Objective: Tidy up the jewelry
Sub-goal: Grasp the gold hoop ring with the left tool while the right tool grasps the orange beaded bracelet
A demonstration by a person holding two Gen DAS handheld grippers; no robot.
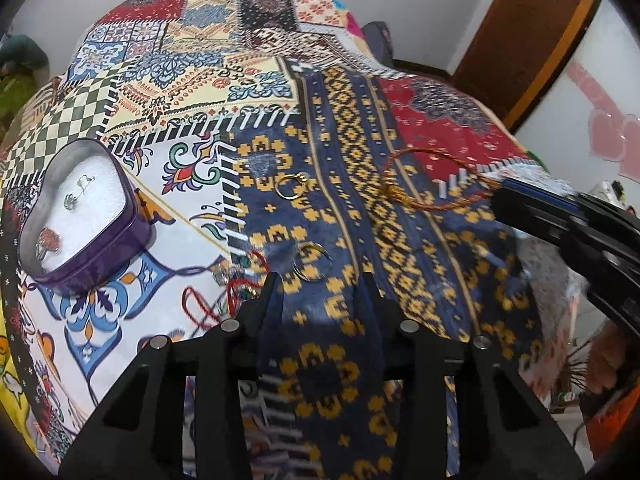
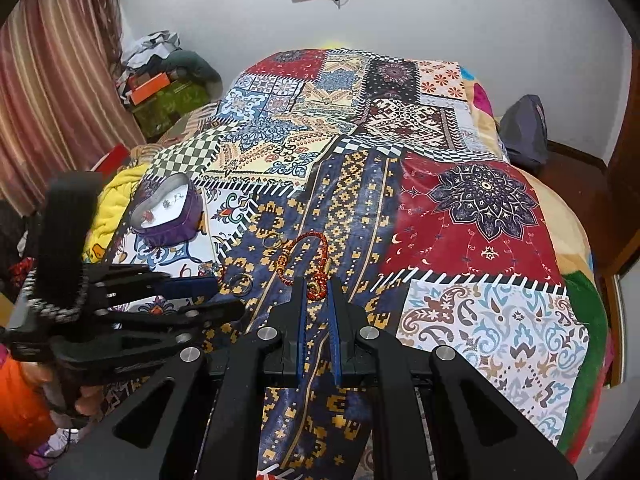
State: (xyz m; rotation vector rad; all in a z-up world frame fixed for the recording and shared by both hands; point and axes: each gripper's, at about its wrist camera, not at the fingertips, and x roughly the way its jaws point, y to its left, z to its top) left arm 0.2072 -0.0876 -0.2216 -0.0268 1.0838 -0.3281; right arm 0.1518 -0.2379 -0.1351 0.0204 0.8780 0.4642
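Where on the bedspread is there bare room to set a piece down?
Free: the red mandala patch and paisley patch, right of the braided bracelet. Crowded: the blue strip between the purple tin and bracelet, with gold rings.

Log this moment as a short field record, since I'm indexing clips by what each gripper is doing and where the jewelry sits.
surface: patchwork bedspread
container: purple heart-shaped tin, open, small pieces inside
left gripper: open, above a ring
right gripper: closing around the red braided bracelet, a gap remains
loose: gold ring on the blue patch
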